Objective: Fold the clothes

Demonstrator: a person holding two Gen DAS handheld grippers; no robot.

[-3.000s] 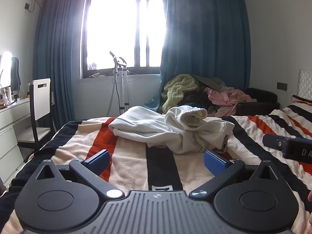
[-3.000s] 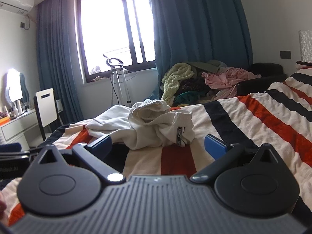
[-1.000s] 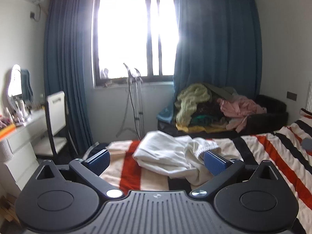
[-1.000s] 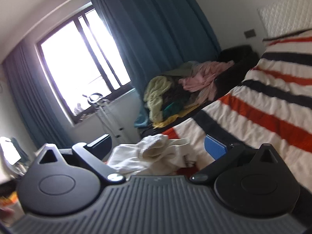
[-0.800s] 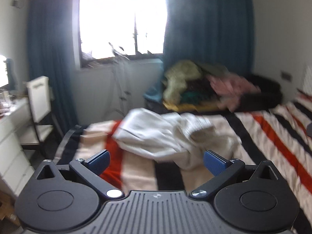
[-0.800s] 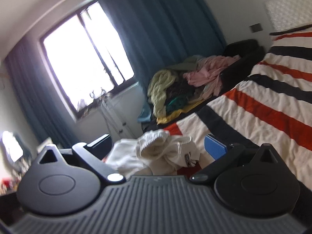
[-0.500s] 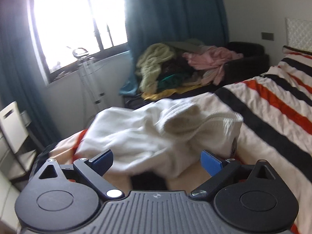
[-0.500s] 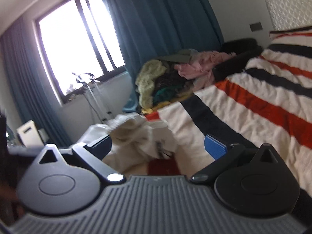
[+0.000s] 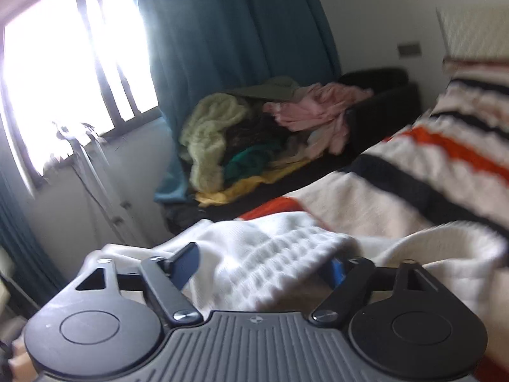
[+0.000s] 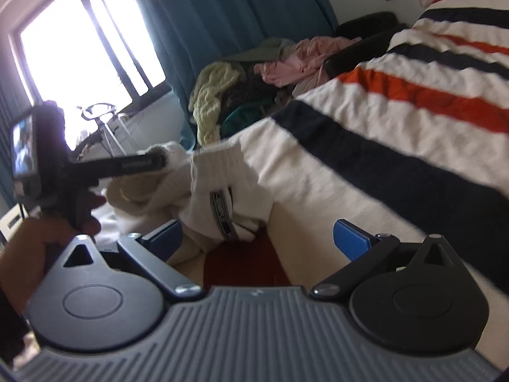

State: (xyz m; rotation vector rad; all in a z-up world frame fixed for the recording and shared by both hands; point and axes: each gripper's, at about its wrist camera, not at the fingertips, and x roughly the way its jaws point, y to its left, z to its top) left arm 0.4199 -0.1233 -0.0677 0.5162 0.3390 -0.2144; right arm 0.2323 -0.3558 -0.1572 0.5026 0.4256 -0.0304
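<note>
Both my grippers have dropped onto the still-crumpled white garment (image 9: 270, 254): left gripper (image 9: 261, 262) has been closing with ribbed cloth between its jaws, though I can't tell if it grips yet, right gripper (image 10: 261, 237) gapes empty beside the hem, folding unstarted.

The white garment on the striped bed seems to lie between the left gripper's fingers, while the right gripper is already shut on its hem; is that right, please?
Only the right gripper is misread. The right wrist view shows its jaws wide open, with the white garment reaching in only beside its left finger and nothing clamped. The rest stands: on the striped bed, the garment's ribbed edge lies between the fingers of the left gripper, whose jaws have just been closing.
</note>
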